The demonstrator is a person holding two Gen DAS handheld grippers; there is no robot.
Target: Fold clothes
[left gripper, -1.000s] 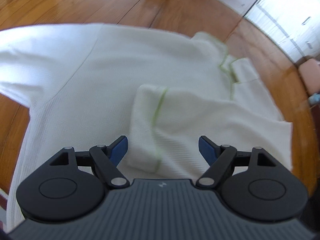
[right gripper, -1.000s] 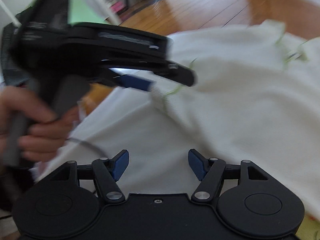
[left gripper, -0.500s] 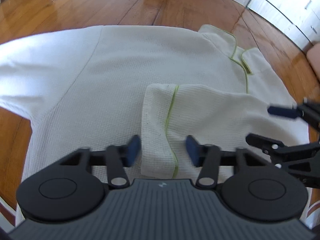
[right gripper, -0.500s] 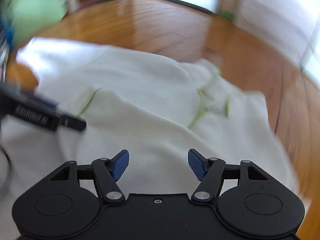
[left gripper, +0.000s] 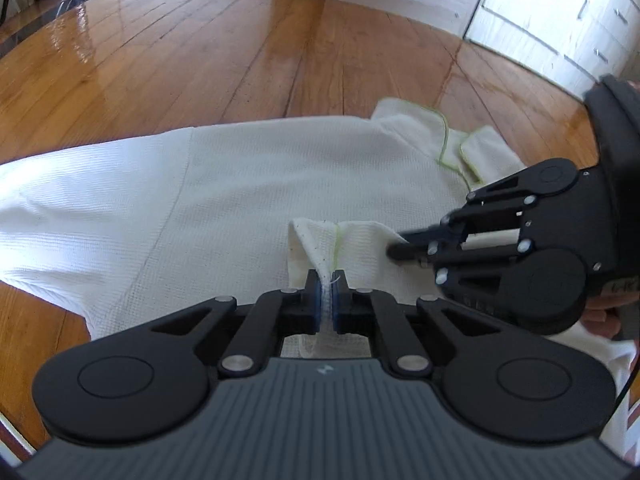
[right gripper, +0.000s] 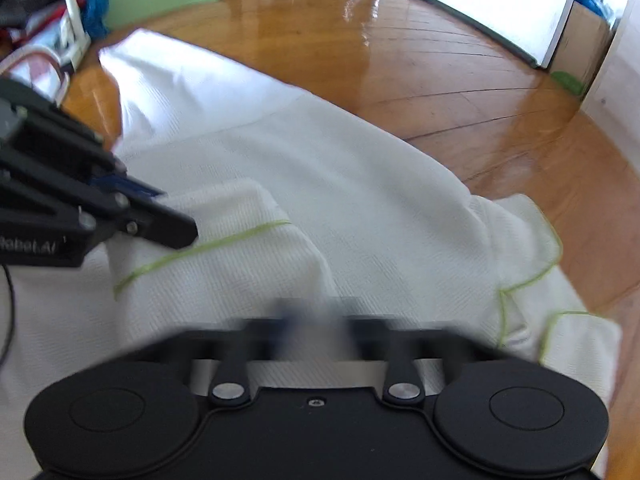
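Left gripper (left gripper: 328, 300), at six o'clock in its own view, has clamped its jaws on white fabric. Right gripper (left gripper: 398, 245) reaches in from three o'clock, jaws just closed together, fingertips on cloth; a hand (left gripper: 604, 312) holds it.

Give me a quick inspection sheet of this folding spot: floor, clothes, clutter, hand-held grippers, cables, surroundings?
Surface: glossy wooden floor.
Job's things: white shirt spread flat, its green-trimmed sleeve folded onto the body.
Clutter: bags and bits at the floor's edge.
Grippers: left hand-held gripper shut on the sleeve cuff; right hand-held gripper just closed, on the sleeve.
Cables: thin black one.
Surroundings: white cabinets.
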